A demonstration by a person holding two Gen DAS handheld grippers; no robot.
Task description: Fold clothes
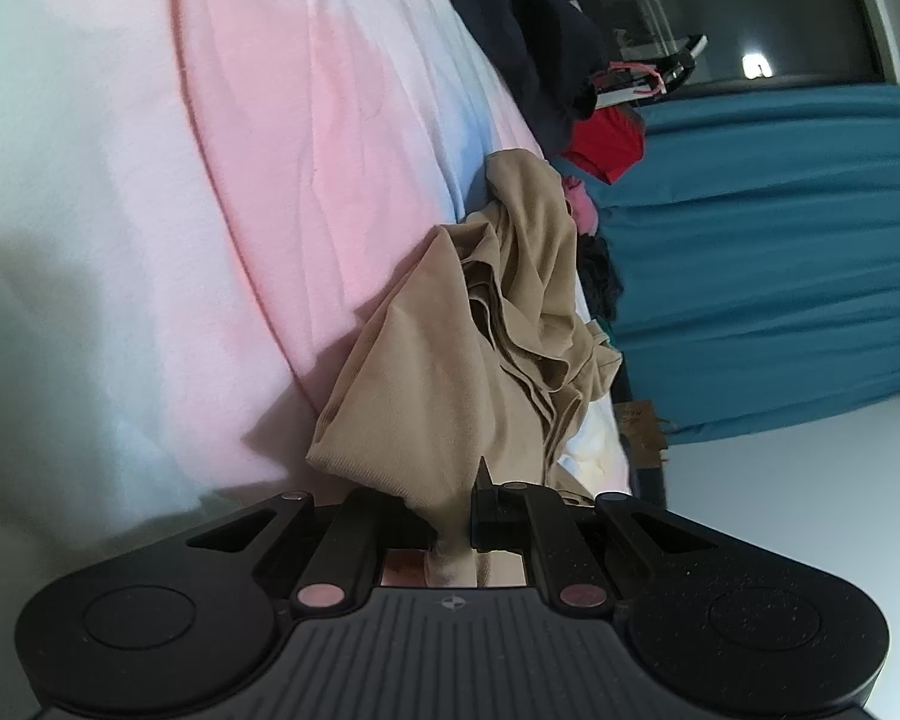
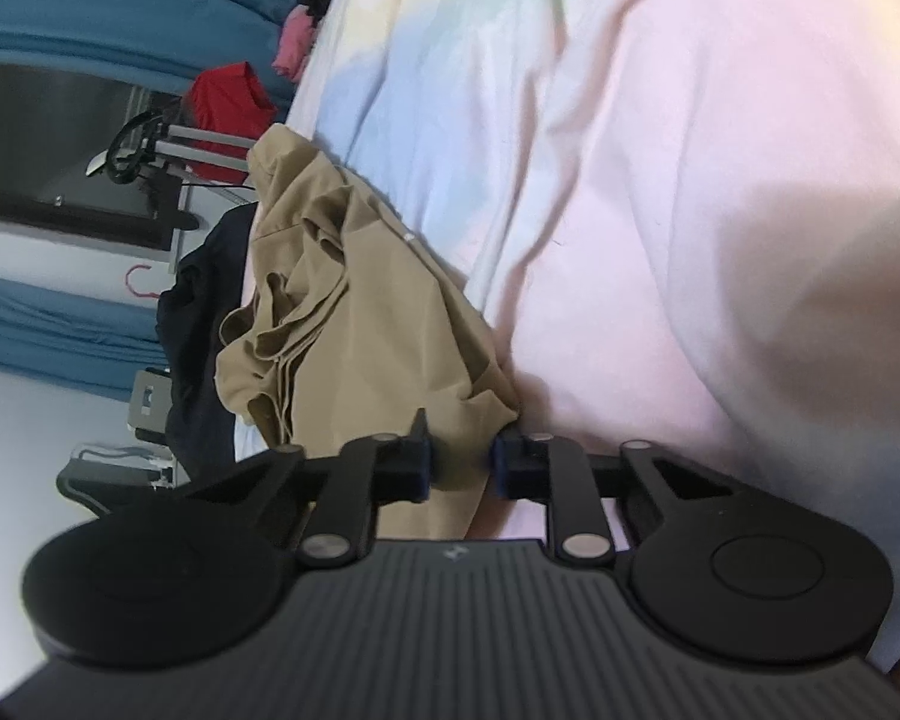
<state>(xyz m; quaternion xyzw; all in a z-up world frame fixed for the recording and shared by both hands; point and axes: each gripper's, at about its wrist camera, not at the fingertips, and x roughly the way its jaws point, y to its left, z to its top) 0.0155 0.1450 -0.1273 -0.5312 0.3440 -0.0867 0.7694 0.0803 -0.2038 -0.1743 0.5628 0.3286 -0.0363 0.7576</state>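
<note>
A tan garment (image 1: 462, 354) hangs bunched in folds over a pastel pink, blue and white bedsheet (image 1: 222, 192). My left gripper (image 1: 453, 531) is shut on one edge of it, the cloth pinched between the fingers. The same tan garment (image 2: 342, 300) shows in the right wrist view, and my right gripper (image 2: 461, 468) is shut on another part of its edge, with cloth filling the narrow gap. The sheet (image 2: 690, 210) lies behind it. Both views are strongly tilted.
Teal curtains (image 1: 768, 252) and a dark window (image 1: 720, 18) stand behind. A red cloth (image 1: 606, 144), a pink cloth (image 1: 585, 210) and dark clothes (image 2: 204, 324) lie by the bed's edge. A drying rack (image 2: 168, 150) stands near the red cloth (image 2: 228, 108).
</note>
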